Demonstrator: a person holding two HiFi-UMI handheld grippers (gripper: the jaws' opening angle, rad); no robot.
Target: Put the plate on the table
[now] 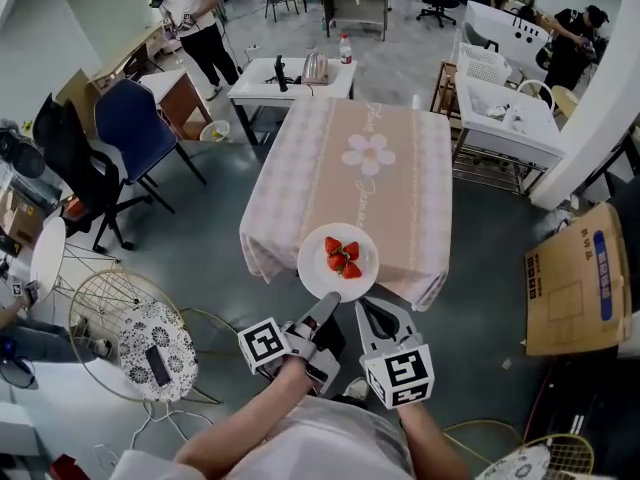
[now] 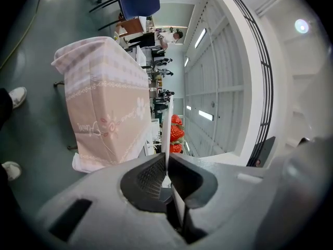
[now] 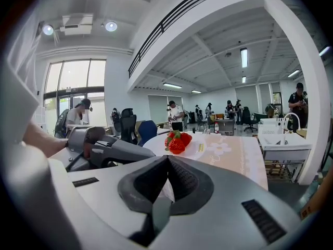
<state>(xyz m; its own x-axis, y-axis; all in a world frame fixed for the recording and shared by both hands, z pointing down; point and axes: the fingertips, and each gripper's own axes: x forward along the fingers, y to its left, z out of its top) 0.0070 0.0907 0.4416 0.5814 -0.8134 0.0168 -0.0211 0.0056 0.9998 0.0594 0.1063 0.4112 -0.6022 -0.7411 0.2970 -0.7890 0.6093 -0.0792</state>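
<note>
Over the near edge of the cloth-covered table [image 1: 390, 183], white plate [image 1: 316, 276] of strawberries [image 1: 342, 257] held level, not yet down; left gripper [image 1: 327, 310] and right gripper [image 1: 367, 312] both pinched tight on its near rim, likely so fruit stays put

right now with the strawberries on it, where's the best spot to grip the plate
The thin near rim, from the person's side. The plate is flat and shallow, and the strawberries sit at its middle, so only the edge is free. The left gripper and right gripper are both shut there, side by side, which should hold it level.
</note>
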